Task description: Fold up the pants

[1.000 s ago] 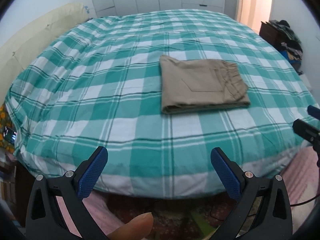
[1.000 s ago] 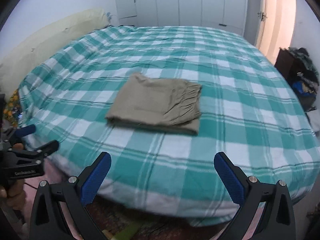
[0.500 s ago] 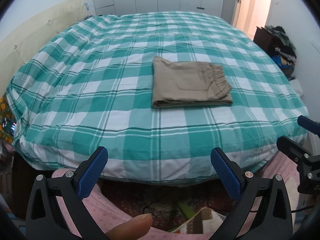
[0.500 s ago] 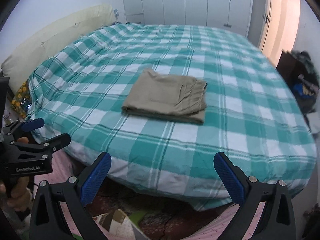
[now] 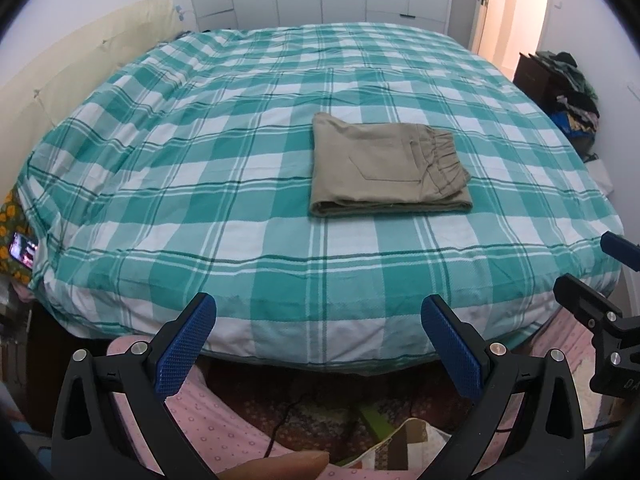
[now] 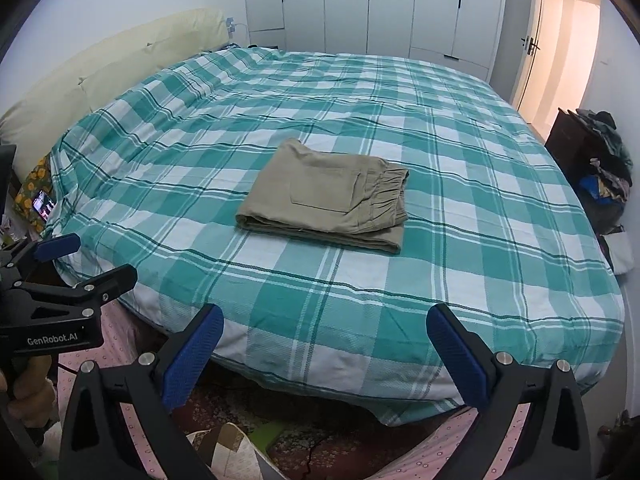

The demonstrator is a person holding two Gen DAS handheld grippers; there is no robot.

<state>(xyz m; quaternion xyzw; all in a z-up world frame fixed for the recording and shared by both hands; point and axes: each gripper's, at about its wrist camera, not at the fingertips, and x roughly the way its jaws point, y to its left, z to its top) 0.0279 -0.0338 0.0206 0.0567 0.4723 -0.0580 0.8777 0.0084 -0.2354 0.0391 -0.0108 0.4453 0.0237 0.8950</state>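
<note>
Khaki pants lie folded into a flat rectangle on the green checked bed, elastic waistband to the right. They also show in the right wrist view. My left gripper is open and empty, held back over the bed's near edge, well short of the pants. My right gripper is open and empty too, likewise off the near edge. Each gripper shows at the side of the other's view.
A cream headboard runs along the left. White wardrobes stand behind the bed. A dark cabinet with piled clothes is at the right by an open door. A phone lies at the bed's left corner. A patterned rug is below.
Both grippers have pulled back and away from the bed, so the bed and pants look farther off. The pants have not moved. Both stay open.
</note>
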